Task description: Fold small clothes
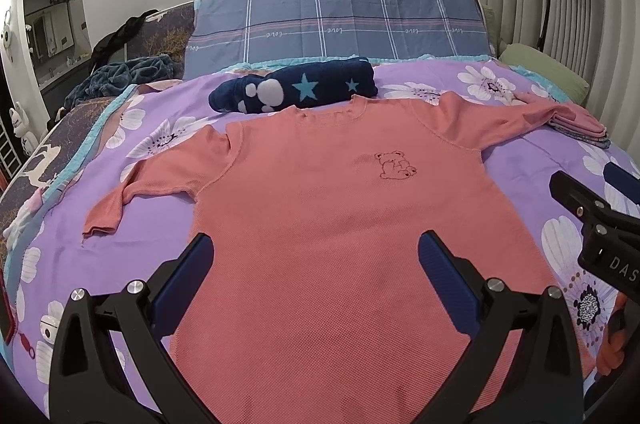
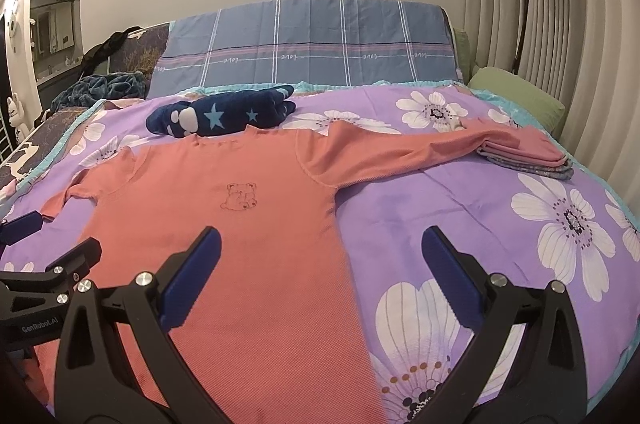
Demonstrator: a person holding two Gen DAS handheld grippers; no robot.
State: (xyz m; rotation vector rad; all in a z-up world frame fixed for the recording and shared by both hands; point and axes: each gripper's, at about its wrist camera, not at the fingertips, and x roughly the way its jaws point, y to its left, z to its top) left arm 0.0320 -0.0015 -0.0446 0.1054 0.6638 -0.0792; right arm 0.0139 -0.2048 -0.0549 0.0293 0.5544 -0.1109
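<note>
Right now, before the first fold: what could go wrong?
The pink shirt lies flat; both tongs, left and right, hang open above its hem.
1. Its right sleeve drapes onto the folded stack; pulling might topple it.
2. The navy star garment touches the collar and could snag.

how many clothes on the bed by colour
pink: 2, spread long-sleeve top and folded piece atop the stack
navy: 1, starred bundle
grey-blue: 1, folded piece at the stack's bottom
total: 4

We see a salmon-pink shirt [image 1: 340,224] with a bear outline, a purple white-flowered bedspread [image 2: 460,207], and a navy star-patterned bundle [image 1: 296,89].
</note>
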